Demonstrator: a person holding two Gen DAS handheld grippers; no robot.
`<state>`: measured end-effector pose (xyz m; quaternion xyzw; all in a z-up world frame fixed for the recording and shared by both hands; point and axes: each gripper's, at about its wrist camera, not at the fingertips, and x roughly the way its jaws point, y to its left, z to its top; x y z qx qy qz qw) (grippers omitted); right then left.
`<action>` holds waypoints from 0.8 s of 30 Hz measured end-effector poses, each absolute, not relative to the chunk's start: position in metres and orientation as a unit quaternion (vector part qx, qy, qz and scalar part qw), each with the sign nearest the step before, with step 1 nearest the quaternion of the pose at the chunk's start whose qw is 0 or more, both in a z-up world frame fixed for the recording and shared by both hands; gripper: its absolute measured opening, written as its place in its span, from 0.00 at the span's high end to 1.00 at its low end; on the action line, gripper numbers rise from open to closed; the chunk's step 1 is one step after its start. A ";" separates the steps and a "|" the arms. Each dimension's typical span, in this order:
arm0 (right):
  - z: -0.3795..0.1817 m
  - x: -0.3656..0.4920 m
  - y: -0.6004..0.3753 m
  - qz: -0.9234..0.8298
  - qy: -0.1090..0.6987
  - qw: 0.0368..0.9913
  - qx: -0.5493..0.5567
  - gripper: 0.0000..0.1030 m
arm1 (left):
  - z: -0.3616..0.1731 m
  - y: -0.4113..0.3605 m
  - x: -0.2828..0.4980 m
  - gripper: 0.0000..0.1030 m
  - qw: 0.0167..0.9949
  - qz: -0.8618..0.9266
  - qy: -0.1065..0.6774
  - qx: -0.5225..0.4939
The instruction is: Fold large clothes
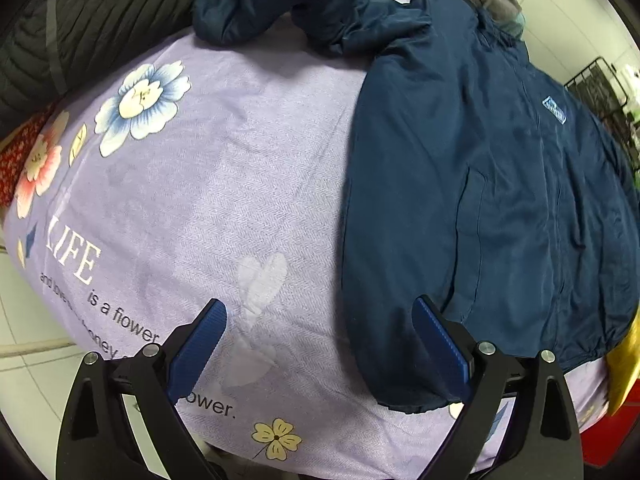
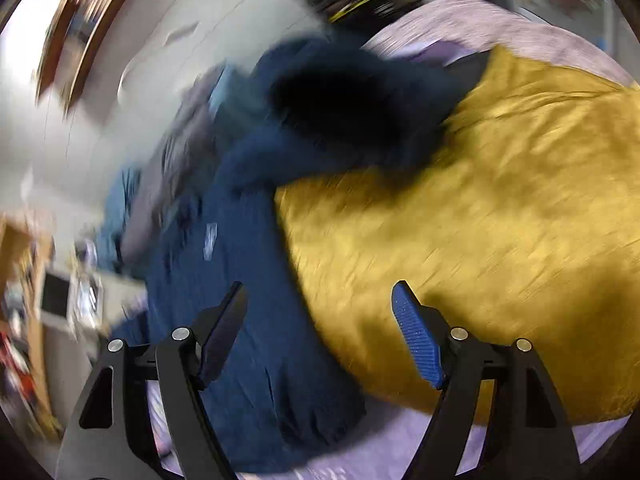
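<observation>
a navy jacket lies front up on a lilac floral sheet, its body flat toward the right side of the left wrist view, one sleeve bunched and twisted at the far edge. the left gripper hangs over the near hem with its jaws wide apart and nothing between them, one blue pad over bare sheet, the other over the jacket's lower corner. the right gripper, seen through heavy blur, also stands with jaws parted and empty, above the line where the jacket meets a mustard-yellow cloth; the other sleeve appears flung across that cloth. the step in hand looks like laying the sleeves in before the body is folded. to do it well, each gripper should likely pinch a single layer near a cuff or shoulder seam, lift only enough to clear the body, and draw the sleeve straight across the chest so it lands flat. the bunched far sleeve probably needs untwisting first. care is called for near the yellow cloth, which could be caught along with the jacket.
</observation>
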<state>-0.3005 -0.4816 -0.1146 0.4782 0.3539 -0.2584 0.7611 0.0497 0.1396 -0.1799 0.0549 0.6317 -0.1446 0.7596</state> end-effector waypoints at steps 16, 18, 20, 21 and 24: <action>-0.157 -0.262 -0.434 -0.196 0.471 0.738 0.441 0.75 | -0.228 0.115 0.033 0.61 0.710 -0.173 0.681 -0.045; -0.148 -0.261 -0.430 -0.186 0.463 0.746 0.441 0.80 | -0.220 0.103 0.031 0.70 0.715 -0.187 0.673 -0.005; -0.139 -0.262 -0.425 -0.176 0.453 0.750 0.448 0.82 | -0.213 0.093 0.029 0.78 0.719 -0.197 0.666 0.025; -0.137 -0.261 -0.422 -0.172 0.450 0.751 0.452 0.83 | -0.210 0.091 0.029 0.81 0.720 -0.199 0.664 0.033; -0.120 -0.265 -0.410 -0.155 0.441 0.752 0.465 0.86 | -0.194 0.084 0.026 0.86 0.724 -0.211 0.655 0.044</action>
